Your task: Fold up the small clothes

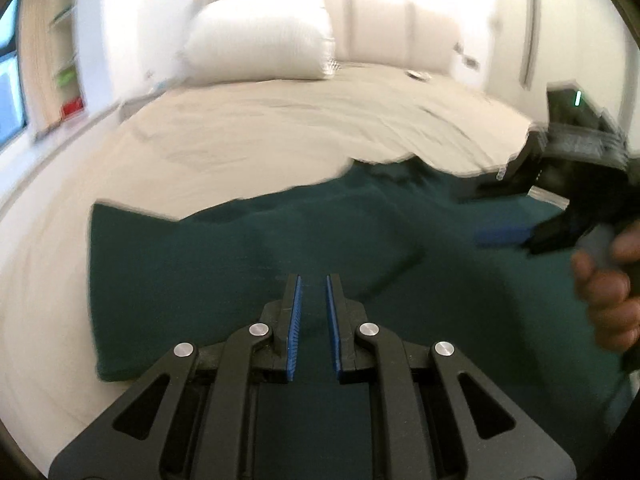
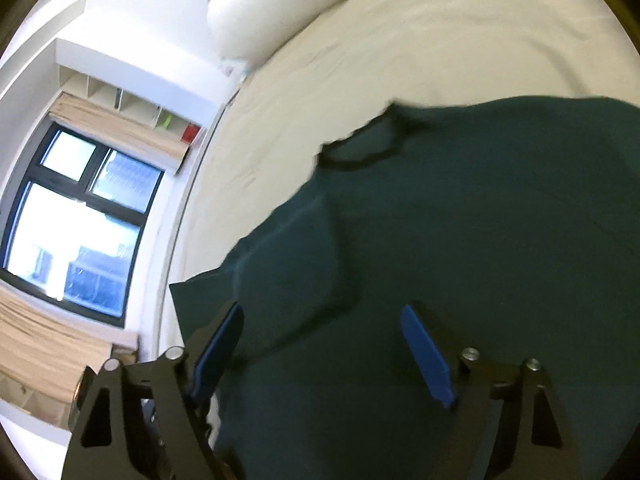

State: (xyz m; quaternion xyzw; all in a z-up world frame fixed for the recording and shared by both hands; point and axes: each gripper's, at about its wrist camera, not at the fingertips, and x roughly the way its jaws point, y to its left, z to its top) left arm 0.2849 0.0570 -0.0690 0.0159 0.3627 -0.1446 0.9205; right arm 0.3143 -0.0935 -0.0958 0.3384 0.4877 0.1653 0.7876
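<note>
A dark green T-shirt [image 1: 240,248] lies spread on the cream bed sheet [image 1: 248,136], one sleeve folded over its body. It also fills the right wrist view [image 2: 460,220], where its dark neckline [image 2: 360,152] shows. My left gripper [image 1: 313,280] hovers over the shirt's near part with its blue pads a narrow gap apart and nothing between them. My right gripper [image 2: 324,312] is open wide above the shirt near the folded sleeve. It also shows in the left wrist view [image 1: 516,208], held by a hand at the right edge.
A white pillow [image 1: 260,36] leans on the padded headboard [image 1: 392,32] at the far end of the bed. A window [image 2: 76,220] and wall shelves [image 2: 132,104] lie past the bed's left side. A small dark object [image 1: 418,75] lies near the headboard.
</note>
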